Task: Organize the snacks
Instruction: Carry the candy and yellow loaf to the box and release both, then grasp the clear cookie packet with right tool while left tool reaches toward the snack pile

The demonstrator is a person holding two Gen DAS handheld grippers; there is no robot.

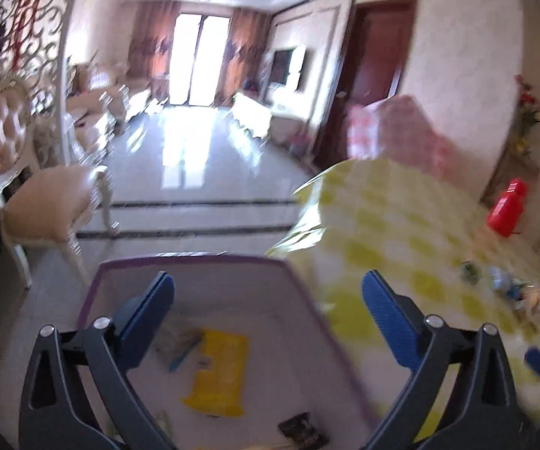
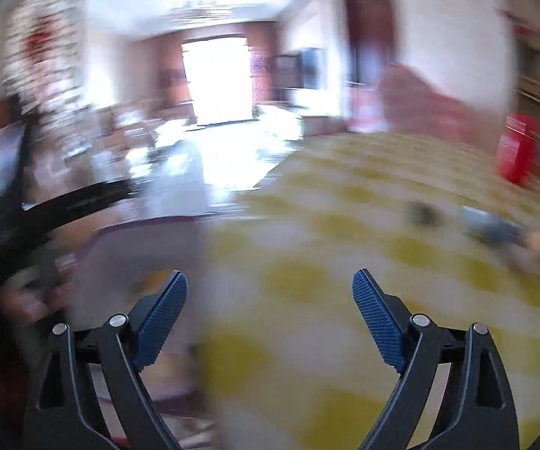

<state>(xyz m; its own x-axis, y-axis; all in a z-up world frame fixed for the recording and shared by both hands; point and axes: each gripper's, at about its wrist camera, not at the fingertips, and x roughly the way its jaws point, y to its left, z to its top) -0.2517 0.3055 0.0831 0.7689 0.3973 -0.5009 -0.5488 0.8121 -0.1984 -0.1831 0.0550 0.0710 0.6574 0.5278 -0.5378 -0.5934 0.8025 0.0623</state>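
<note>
Both the left gripper [image 1: 268,292] and right gripper [image 2: 270,290] are gaping empty; remaining snacks [image 2: 491,225] are lying toward the tabletop's [image 2: 344,300] far right edge, nearer the right.

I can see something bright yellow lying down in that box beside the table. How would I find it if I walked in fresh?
Start at the table with the yellow-checked cloth; a purple-rimmed bin sits at its edge, below the tabletop. On the bin's pale floor lies the yellow packet, flat. It is the largest, brightest item there, beside a paler packet with a blue stripe and a small dark packet.
</note>
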